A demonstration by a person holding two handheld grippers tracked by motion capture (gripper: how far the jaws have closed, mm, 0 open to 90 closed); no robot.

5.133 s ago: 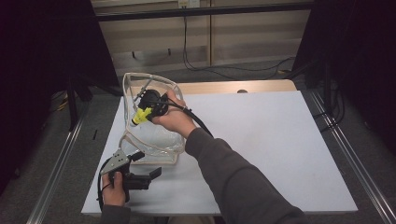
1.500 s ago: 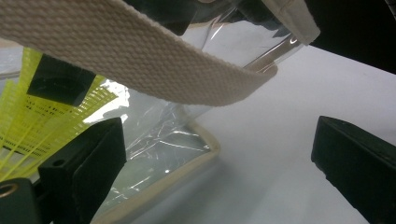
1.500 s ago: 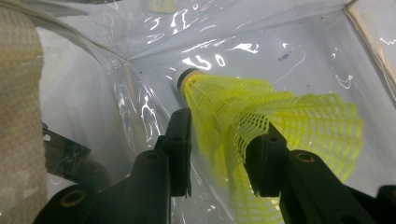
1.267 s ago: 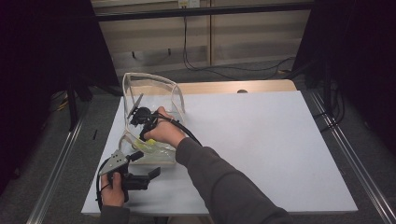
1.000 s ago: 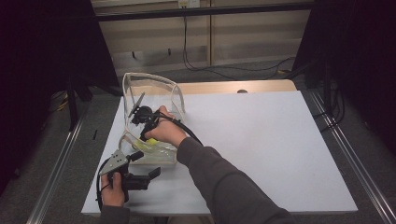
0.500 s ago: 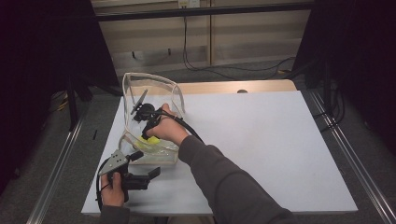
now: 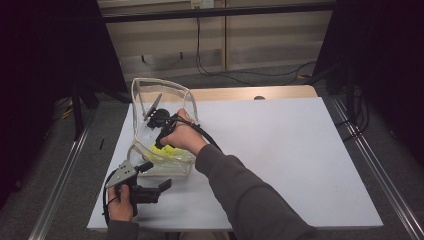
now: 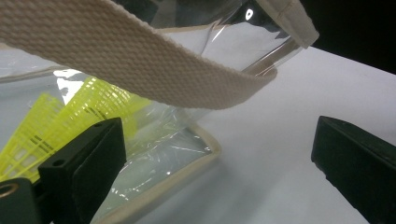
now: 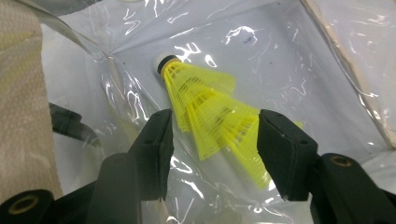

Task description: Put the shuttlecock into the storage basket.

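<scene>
A clear plastic bag (image 7: 141,102) with beige fabric trim stands open on the white table (image 7: 280,150). My right gripper (image 7: 162,145) reaches down inside it. Its jaws have just been opening and stand on either side of a yellow shuttlecock (image 9: 210,112), which lies on the bag's bottom (image 9: 280,46) with its white cork pointing away. The shuttlecock (image 7: 175,151) shows yellow through the bag wall. My left gripper (image 7: 157,175) is open at the bag's near corner, and in its own view the gripper (image 8: 219,163) has the beige strap (image 8: 140,60) crossing above its jaws and the shuttlecock (image 8: 60,121) behind the plastic.
White table surface stretches to the right of the bag. A wooden strip (image 7: 250,93) runs along the table's far edge, with cables (image 7: 220,75) on the floor behind. Metal rails (image 7: 365,155) flank the table.
The right gripper has gone from the bag's mouth down to its bottom with the shuttlecock. Over the last second it has hardly shifted. The left gripper has kept still.
</scene>
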